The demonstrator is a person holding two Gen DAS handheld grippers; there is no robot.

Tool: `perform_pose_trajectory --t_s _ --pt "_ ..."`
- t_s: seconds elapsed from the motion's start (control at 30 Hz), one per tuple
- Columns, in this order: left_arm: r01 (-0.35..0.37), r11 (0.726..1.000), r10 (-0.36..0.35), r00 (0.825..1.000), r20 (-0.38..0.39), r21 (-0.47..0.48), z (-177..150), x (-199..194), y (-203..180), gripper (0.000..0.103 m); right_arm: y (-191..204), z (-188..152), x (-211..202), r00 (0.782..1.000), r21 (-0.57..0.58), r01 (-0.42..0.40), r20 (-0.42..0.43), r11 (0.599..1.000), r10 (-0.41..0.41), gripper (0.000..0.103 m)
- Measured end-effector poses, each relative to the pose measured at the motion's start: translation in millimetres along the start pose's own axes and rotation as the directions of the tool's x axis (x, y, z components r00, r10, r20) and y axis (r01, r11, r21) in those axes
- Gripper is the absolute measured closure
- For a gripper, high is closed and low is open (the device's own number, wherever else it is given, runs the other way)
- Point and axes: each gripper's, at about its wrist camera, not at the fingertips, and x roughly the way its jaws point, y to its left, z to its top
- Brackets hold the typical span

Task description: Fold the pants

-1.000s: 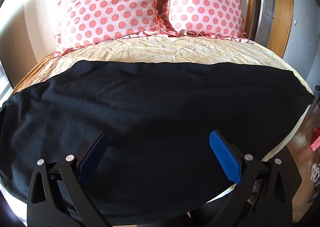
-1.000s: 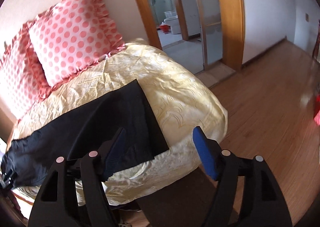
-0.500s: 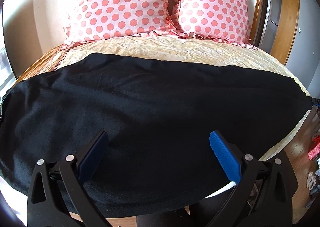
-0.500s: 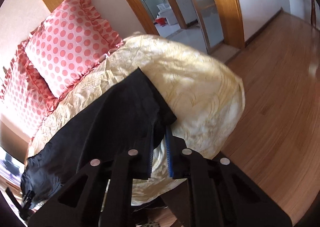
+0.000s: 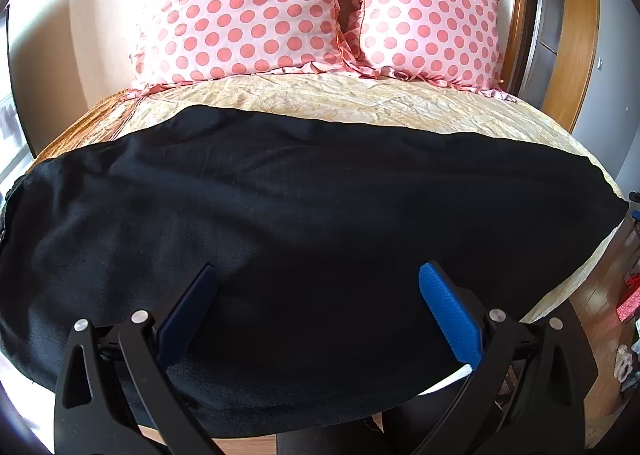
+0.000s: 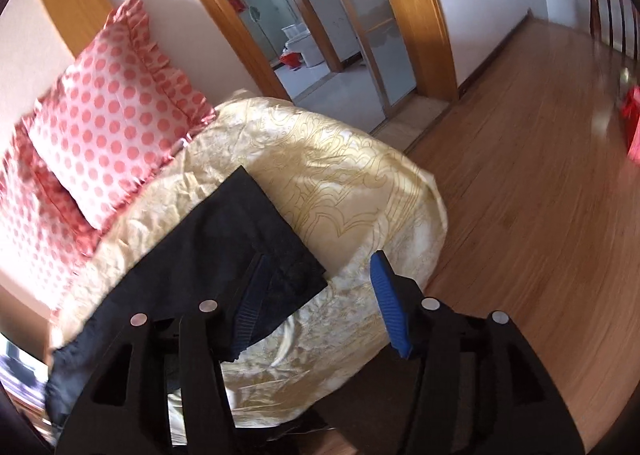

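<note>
Left wrist view shows the black, soft-fabric pants (image 5: 304,215) spread as one long dark band from nine o'clock to three o'clock across the pale gold patterned bedspread (image 5: 360,103), already looking doubled leg over leg, though the layers cannot be told apart from this angle. Two pink pillows with coral polka dots (image 5: 248,11) lean at twelve o'clock against the wall. The left gripper (image 5: 316,287) hovers over the near half of the cloth with its blue-padded jaws standing wide and nothing between them.

Right wrist view looks at the leg end of the pants (image 6: 256,239), a squared corner lying flat on the bedspread (image 6: 352,183) near the bed's edge, with the wooden floor (image 6: 520,195) running off toward two o'clock and a doorway at twelve. The right gripper (image 6: 320,295) is also spread wide; its left pad sits over or just at the hem corner, but nothing is pinched, and whether it touches the fabric cannot be told.

By my reading, the lengthwise fold is done and the garment is smoothed. What remains is the crosswise folding: taking hold of the hem end, carrying it toward the waist at nine o'clock, then perhaps folding once more into a compact stack.
</note>
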Motion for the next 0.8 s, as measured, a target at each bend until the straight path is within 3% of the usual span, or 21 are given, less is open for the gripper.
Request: perform_pose_trajectory --t_s 0.23,0.37,0.53,0.8 --pt "-0.001 1.000 0.001 1.000 0.007 0.011 -3 -1 2 0.002 -1 -11 17 0.996 0.072 -0.066 -0.055 0.995 0.070 0.055" --pt "-0.009 1.000 0.009 1.000 0.011 -0.002 -5 -4 8 0.002 5 -15 18 0.998 0.054 -0.036 -0.048 0.998 0.039 0.055" --pt "-0.016 0.999 0.017 1.000 0.016 -0.028 -7 -7 17 0.002 15 -22 14 0.999 -0.014 0.036 -0.012 0.999 -0.036 0.070" --pt "-0.019 0.999 0.019 1.000 0.017 -0.049 -10 -9 28 0.002 40 -26 15 0.998 -0.136 0.069 0.020 0.988 -0.067 0.071"
